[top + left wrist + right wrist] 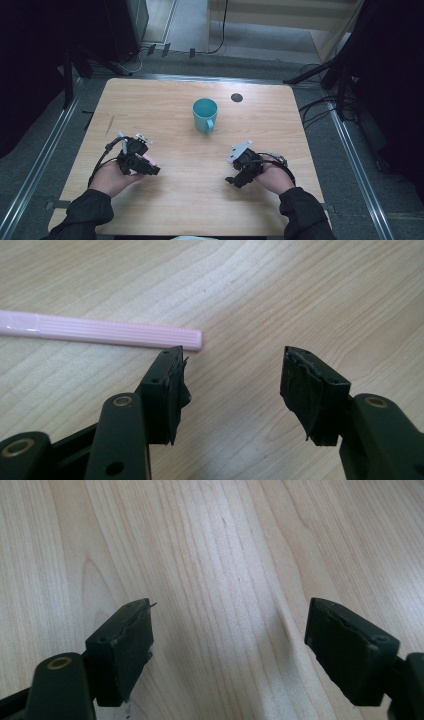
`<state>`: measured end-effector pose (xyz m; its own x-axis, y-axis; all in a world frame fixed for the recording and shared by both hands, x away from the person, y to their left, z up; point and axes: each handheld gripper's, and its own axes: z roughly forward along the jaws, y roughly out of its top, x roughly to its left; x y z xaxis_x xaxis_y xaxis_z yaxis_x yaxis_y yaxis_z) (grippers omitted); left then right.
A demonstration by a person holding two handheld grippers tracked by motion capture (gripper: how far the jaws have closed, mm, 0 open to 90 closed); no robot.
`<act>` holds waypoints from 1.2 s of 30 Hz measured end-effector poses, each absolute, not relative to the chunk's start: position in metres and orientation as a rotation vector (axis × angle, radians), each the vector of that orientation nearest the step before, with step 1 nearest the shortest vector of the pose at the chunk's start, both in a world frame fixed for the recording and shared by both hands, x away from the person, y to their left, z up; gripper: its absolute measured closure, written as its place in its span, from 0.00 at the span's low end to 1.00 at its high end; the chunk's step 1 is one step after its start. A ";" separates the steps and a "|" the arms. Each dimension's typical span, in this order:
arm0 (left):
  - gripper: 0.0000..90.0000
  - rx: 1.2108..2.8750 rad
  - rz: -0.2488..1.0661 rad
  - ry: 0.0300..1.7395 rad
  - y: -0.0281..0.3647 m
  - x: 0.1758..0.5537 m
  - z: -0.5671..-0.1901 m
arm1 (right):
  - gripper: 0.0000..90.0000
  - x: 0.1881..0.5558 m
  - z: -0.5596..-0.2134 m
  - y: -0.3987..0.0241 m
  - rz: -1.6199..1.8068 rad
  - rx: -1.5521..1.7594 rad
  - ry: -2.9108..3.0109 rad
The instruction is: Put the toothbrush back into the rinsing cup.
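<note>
- Left gripper point(232, 382) — jaws spread wide with bare wood between them; nothing held.
- Pink stick point(100, 331) — a slender ribbed pink piece lying flat on the table point(170, 190). In the left gripper view its long axis runs across the picture, and its near end stops just beside the tip of the jaw on the left of that view; whether the two touch cannot be told. The stick therefore lies off to one side of the gap, not inside it.
- In the high view a sliver of pink shows at the left gripper point(142, 162), on the near left part of the table.
- Right gripper point(240, 172) — jaws also wide and empty, over plain wood; well apart from the stick, so the left hand is judged the nearer one.
- Teal mug point(205, 114) — upright near mid-table, beyond both grippers.
</note>
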<state>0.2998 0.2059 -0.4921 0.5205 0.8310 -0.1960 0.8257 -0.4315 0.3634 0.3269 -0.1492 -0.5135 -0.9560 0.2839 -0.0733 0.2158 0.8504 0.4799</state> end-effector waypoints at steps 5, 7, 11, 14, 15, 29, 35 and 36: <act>0.48 2.359 0.031 1.354 0.209 0.299 -0.493 | 0.22 0.327 -0.514 -0.149 0.719 0.398 2.893; 0.48 2.351 0.030 1.356 0.210 0.298 -0.493 | 0.22 0.327 -0.514 -0.148 0.716 0.394 2.895; 0.48 2.341 0.037 1.364 0.214 0.297 -0.493 | 0.22 0.327 -0.514 -0.147 0.707 0.389 2.899; 0.51 2.336 0.064 1.378 0.216 0.296 -0.491 | 0.22 0.328 -0.514 -0.146 0.714 0.387 2.898; 0.54 2.329 0.074 1.387 0.217 0.296 -0.490 | 0.22 0.328 -0.514 -0.145 0.713 0.384 2.900; 0.67 2.341 0.084 1.417 0.223 0.297 -0.488 | 0.21 0.328 -0.515 -0.140 0.693 0.352 2.916; 0.73 2.323 0.078 1.447 0.226 0.298 -0.487 | 0.21 0.328 -0.515 -0.140 0.700 0.356 2.914; 0.74 2.319 0.072 1.453 0.227 0.298 -0.487 | 0.21 0.328 -0.515 -0.141 0.704 0.357 2.913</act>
